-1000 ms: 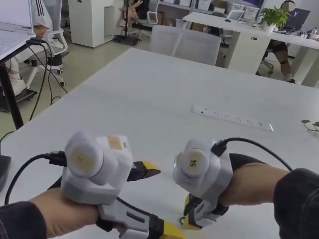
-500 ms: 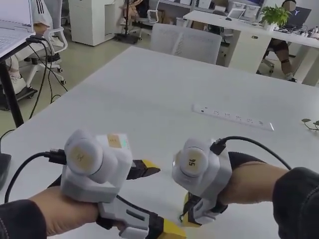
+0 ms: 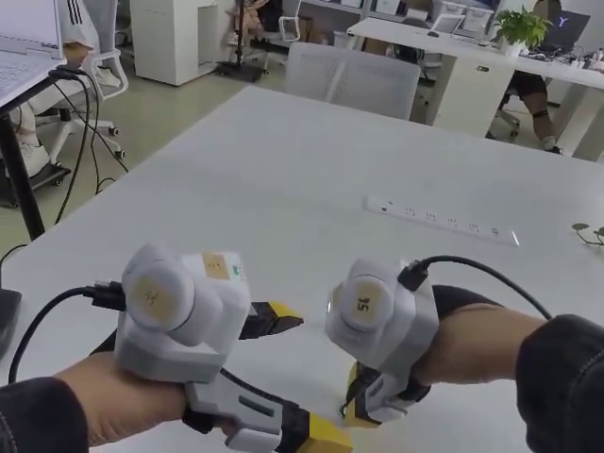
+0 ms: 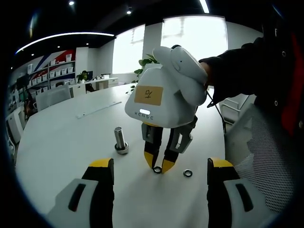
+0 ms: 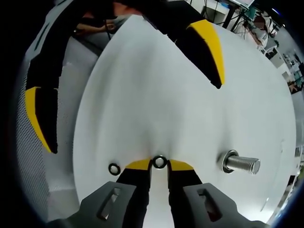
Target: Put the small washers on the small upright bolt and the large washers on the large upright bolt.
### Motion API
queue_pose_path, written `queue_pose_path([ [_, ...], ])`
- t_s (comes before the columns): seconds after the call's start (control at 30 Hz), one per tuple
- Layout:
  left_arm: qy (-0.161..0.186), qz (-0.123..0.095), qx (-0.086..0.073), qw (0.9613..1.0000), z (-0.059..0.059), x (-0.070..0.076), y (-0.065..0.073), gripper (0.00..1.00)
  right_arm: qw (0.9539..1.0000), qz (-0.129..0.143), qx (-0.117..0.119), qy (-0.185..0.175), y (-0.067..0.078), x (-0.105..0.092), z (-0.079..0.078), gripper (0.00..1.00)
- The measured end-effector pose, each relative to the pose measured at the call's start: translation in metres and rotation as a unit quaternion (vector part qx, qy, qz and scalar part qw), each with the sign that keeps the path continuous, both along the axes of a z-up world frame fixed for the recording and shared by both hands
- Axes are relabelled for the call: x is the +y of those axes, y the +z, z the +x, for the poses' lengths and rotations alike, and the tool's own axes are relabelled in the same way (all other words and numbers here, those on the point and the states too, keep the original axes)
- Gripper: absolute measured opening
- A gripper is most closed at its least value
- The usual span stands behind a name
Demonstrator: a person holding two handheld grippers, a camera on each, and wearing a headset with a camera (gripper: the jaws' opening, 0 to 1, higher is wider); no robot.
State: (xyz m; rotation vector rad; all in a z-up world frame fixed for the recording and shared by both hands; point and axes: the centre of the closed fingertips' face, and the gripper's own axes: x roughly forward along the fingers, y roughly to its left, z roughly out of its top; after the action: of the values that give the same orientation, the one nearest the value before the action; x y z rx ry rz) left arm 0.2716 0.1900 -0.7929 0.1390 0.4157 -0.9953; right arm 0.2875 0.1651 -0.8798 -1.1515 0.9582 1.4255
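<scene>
- With the right gripper [image 5: 159,165]: pointed down at the white table [image 3: 283,170], jaws drawn in to a narrow gap, tips touching a small washer [image 5: 159,162] on either side. Washer flat on the tabletop.
- With the left gripper [image 4: 160,162]: spread wide and holding nothing. Aimed sideways at the right gripper, framing it between the two jaws in the left gripper view.
- A second washer [image 5: 114,168]: loose on the table just beside the right gripper's tips, apart from them, on the side away from the bolt.
- An upright bolt [image 4: 120,141]: near the pinched washer on its other side, thread up, a wider ring at its foot. Head or washer there, cannot tell. Bare table between bolt and pinched washer.
- In the way: in the head view, both gripper bodies over the patch of table where the jaws work. In the left gripper view, the right gripper's white body and a dark sleeve [image 4: 247,61] in front of the far table edge.
- Around: a power strip [image 3: 439,222] well apart across the table, a grey chair [image 3: 354,85] at the far edge, a black cable [image 3: 472,274] looping from the right gripper, a potted plant [image 3: 519,28] on a far desk.
</scene>
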Motion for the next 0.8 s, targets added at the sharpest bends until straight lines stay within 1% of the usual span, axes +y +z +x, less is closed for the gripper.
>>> queue_pose_path([
  [0.17,0.000,0.001,0.000,1.0000,0.000,0.000,0.000,0.80,1.0000,0.000,0.002,-0.004,0.000,-0.001,0.001,0.14],
  [0.4,-0.002,0.001,0.000,1.0000,0.000,-0.001,0.000,0.80,0.9999,-0.005,0.002,-0.010,0.000,-0.009,0.003,0.13],
  [0.53,-0.003,0.001,0.002,1.0000,0.000,-0.002,-0.001,0.80,0.9998,-0.007,0.000,-0.017,0.004,-0.018,0.006,0.13],
  [0.8,-0.009,0.003,0.002,0.9999,0.000,-0.006,-0.002,0.80,0.9991,-0.012,-0.002,-0.039,0.006,-0.041,0.011,0.13],
])
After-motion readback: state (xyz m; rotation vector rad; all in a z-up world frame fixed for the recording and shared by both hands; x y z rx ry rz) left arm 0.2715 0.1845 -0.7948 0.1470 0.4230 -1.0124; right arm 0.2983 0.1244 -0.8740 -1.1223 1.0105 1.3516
